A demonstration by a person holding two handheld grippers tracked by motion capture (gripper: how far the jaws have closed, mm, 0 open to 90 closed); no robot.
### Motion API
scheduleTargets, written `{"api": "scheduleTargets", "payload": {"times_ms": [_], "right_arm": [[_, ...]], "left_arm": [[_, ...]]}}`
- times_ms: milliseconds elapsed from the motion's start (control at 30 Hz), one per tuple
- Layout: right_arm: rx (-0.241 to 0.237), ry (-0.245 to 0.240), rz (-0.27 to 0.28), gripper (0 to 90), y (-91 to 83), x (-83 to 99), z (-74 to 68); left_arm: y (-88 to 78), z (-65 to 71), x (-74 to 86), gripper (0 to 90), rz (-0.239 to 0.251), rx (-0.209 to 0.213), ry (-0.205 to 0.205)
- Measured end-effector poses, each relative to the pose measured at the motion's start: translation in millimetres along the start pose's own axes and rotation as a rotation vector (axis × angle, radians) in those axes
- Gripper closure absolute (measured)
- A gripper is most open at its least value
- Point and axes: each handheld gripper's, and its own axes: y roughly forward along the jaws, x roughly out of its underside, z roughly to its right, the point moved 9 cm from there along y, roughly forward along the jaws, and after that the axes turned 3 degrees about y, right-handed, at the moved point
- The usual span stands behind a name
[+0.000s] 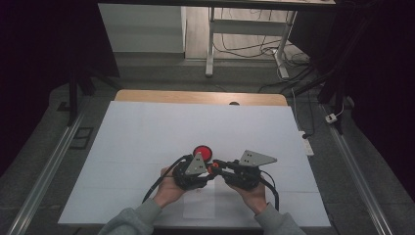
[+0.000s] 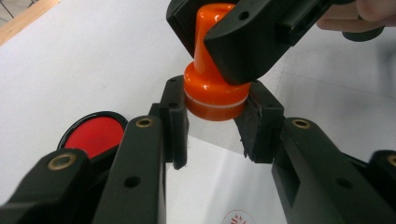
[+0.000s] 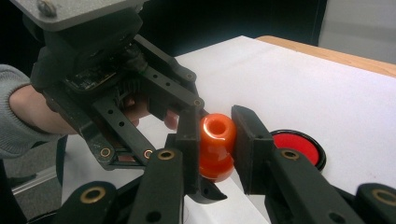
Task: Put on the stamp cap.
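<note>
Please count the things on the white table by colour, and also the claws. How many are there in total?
Orange stamp: 1
Red ink pad: 1
White paper sheet: 1
Black claws, left claw and right claw: 2
Total: 5

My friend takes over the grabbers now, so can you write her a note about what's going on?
Left gripper: shut on the wide base of the orange stamp.
Right gripper: shut on the stamp's handle.
Stamp: held in the air between both grippers, over a paper sheet.
Red ink pad: open on the table, just behind.
Done: one red print shows on the paper.
Left: probably ink and stamp again.
</note>
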Motion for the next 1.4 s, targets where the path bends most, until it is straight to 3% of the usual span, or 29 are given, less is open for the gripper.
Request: {"api": "scheduleTargets", "payload": {"times_ms": [567, 1400], "right_arm": [[0.005, 0.005, 0.013, 72.7, 6.4, 8.5, 0.0], [0.035, -0.039, -0.004, 72.2, 7.6, 8.5, 1.2]], "left_arm": [[2.2, -0.8, 7.5, 64.8, -0.044, 0.011, -0.006], [6.5, -2.5, 9.4, 63.3, -0.013, 0.015, -0.028]]}}
